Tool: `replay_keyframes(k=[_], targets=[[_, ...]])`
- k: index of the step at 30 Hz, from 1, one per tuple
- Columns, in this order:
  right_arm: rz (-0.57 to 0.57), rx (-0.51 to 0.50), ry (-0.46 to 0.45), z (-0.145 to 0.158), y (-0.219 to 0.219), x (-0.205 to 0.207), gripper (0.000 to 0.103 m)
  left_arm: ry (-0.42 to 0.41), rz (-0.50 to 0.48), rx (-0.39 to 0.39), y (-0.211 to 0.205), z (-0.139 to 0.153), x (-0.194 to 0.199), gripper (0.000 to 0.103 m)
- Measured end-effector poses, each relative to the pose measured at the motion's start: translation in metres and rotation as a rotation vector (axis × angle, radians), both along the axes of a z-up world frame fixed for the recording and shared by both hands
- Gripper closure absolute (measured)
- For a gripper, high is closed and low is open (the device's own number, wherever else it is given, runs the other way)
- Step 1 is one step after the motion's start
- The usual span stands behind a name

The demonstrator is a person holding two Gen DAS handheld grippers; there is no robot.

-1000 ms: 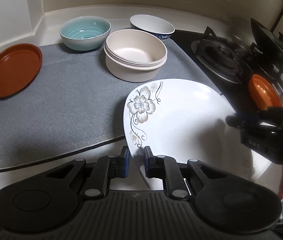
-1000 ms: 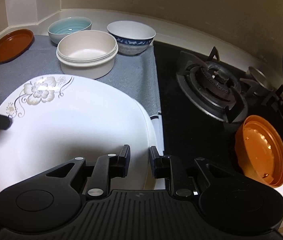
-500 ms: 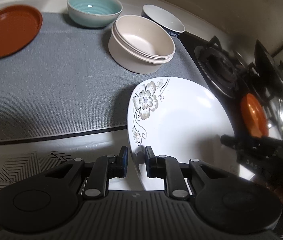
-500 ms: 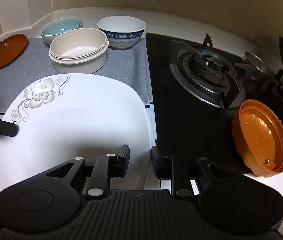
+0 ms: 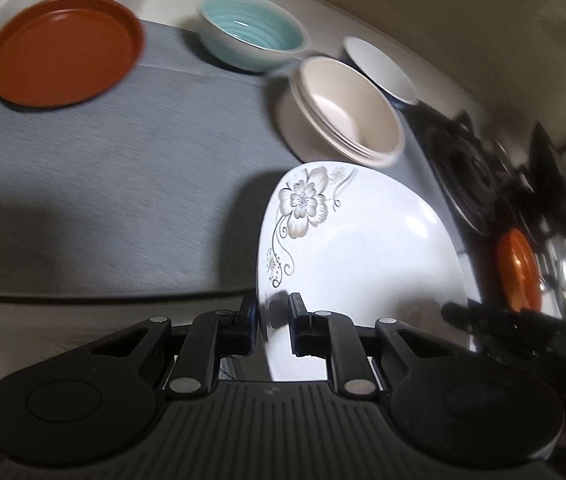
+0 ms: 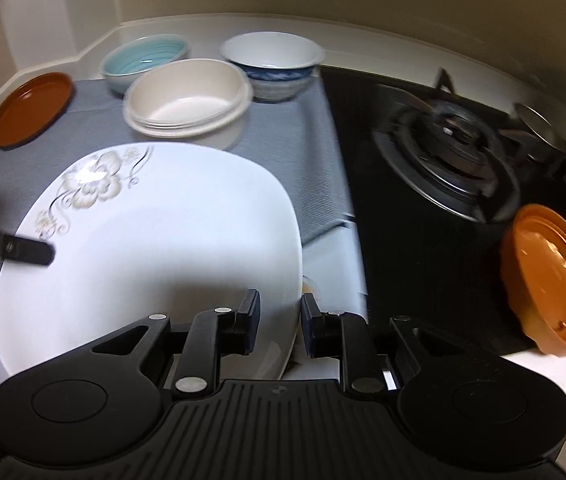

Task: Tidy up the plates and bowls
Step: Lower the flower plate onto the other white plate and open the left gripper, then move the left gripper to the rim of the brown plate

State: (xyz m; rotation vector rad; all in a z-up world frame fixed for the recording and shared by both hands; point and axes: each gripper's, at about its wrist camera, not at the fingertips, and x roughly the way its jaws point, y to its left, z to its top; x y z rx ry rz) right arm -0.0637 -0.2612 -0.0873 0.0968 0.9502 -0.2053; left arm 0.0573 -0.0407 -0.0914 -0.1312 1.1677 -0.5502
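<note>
Grippers, left (image 5: 270,322) and right (image 6: 281,320), each clamp opposite rims of the floral plate (image 6: 155,248). Keep it level and lower both together onto the grey mat (image 5: 103,184).

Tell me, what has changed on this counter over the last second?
The white flowered plate, gripped on opposite edges by the left gripper and right gripper, has tilted and shifted left, toward the grey mat. Both grips held. The bowls and brown plate stayed put.
</note>
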Motion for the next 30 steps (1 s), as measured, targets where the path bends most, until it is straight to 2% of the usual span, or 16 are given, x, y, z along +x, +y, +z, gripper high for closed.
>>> replay_keyframes(k=[4, 10, 14, 16, 18, 21, 27, 30], targets=[[0.033, -0.008, -0.004, 0.0, 0.013, 0.006, 0.079, 0.009, -0.016, 0.007, 0.007, 0.001, 0.007, 0.086], [0.021, 0.005, 0.0, -0.001, 0.01, 0.009, 0.079, -0.049, -0.032, 0.046, -0.001, 0.003, -0.008, 0.083], [0.019, 0.012, 0.004, -0.001, 0.009, 0.009, 0.08, -0.025, -0.03, 0.029, 0.005, 0.003, -0.004, 0.083], [0.013, 0.015, 0.006, -0.001, 0.01, 0.009, 0.079, -0.048, 0.003, 0.02, 0.016, 0.011, 0.002, 0.08], [-0.003, 0.039, -0.003, 0.0, 0.008, 0.007, 0.077, -0.091, 0.063, 0.015, 0.03, 0.019, 0.013, 0.07], [-0.027, 0.066, -0.022, 0.003, 0.006, 0.002, 0.077, -0.143, 0.232, 0.048, 0.055, 0.026, 0.037, 0.07], [-0.047, 0.089, -0.036, 0.004, 0.007, -0.007, 0.077, -0.139, 0.53, 0.072, 0.102, 0.015, 0.089, 0.07], [-0.048, 0.092, -0.037, 0.005, 0.009, -0.009, 0.077, -0.094, 0.646, 0.057, 0.12, 0.004, 0.107, 0.066]])
